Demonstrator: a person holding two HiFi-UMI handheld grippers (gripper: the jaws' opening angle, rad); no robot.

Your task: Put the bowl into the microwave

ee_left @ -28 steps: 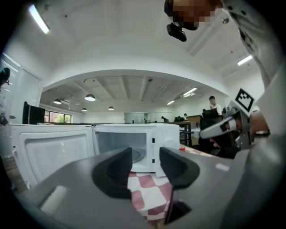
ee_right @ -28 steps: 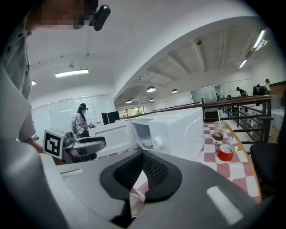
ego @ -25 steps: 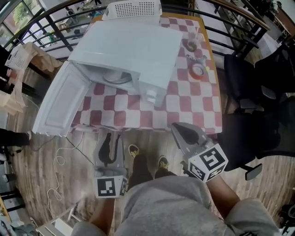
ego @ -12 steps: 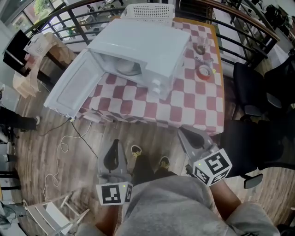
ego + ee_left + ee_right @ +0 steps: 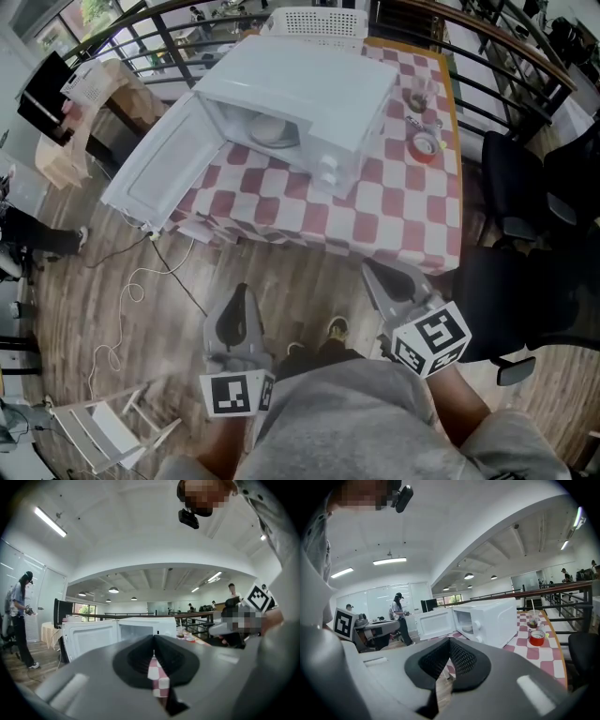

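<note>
Bowl point(image 5: 272, 129) sits inside the microwave point(image 5: 314, 89) on the counter point(image 5: 405, 204), so I judge the placing done; my left claw point(image 5: 240, 292) and right claw point(image 5: 372, 273), both closed and empty, hang well clear, with only the open door point(image 5: 161, 178) perhaps left.

The door point(image 5: 159, 178) of the microwave point(image 5: 314, 89) stands swung wide to my left, walling that side, while its mouth faces me open. The bowl point(image 5: 272, 128) sits inside the cavity; 1 cup point(image 5: 415, 97) and 1 tape roll point(image 5: 424, 145) crowd the right of the table point(image 5: 403, 211).
</note>
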